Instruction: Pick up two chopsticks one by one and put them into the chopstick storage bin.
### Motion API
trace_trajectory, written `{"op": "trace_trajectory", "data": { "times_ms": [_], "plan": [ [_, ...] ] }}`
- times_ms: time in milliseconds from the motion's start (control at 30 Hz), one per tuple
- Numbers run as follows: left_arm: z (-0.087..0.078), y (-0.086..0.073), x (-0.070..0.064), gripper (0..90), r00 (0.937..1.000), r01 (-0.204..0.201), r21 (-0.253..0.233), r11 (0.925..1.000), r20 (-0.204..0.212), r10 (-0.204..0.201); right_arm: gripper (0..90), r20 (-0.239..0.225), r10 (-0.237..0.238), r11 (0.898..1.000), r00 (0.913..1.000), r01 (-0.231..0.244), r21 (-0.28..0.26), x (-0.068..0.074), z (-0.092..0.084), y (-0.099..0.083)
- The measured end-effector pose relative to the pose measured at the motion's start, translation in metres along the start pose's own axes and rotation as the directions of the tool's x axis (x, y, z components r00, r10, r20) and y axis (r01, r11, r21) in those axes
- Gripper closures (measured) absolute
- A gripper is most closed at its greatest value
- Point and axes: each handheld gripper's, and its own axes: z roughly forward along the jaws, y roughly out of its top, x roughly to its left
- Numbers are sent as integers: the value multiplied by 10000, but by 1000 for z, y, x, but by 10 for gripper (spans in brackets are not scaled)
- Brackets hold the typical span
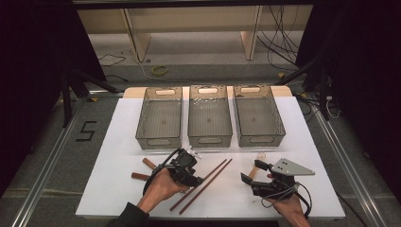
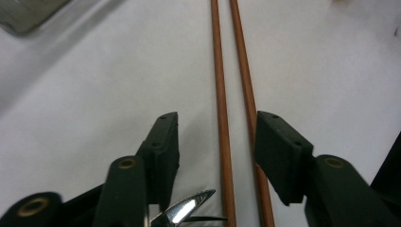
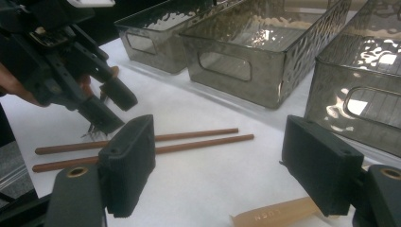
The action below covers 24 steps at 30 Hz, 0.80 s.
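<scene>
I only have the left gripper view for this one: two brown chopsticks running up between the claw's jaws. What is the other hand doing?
Observer: The right claw hangs open, with a pale wooden handle lying below it, apart from the chopsticks.
Operator: Any containers on the table?
Observer: Three clear bins stand in a row at the far side of the white mat; they look empty.
Operator: Anything else near the left hand?
Observer: Two short brown pieces lie on the mat just to its left.
</scene>
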Motion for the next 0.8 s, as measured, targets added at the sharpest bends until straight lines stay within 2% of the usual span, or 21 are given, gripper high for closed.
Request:
{"op": "trace_trajectory", "data": {
  "times_ms": [267,300,600,800],
  "plan": [
    [9,0,1,589,10000,43,347,9994,33,-44,278,-40,31,10000,10000,-31,13,-1,1,0],
    [11,0,1,595,10000,19,570,9984,96,-24,278,-46,32,10000,10000,-32,6,-1,1,0],
    [16,2,-2,659,9999,19,808,9967,114,-28,284,-42,105,9999,9999,-105,-8,-1,1,0],
    [19,2,-3,699,9999,-123,1018,9947,117,112,291,-67,108,9999,9999,-108,-30,-1,0,0]
  ]
}}
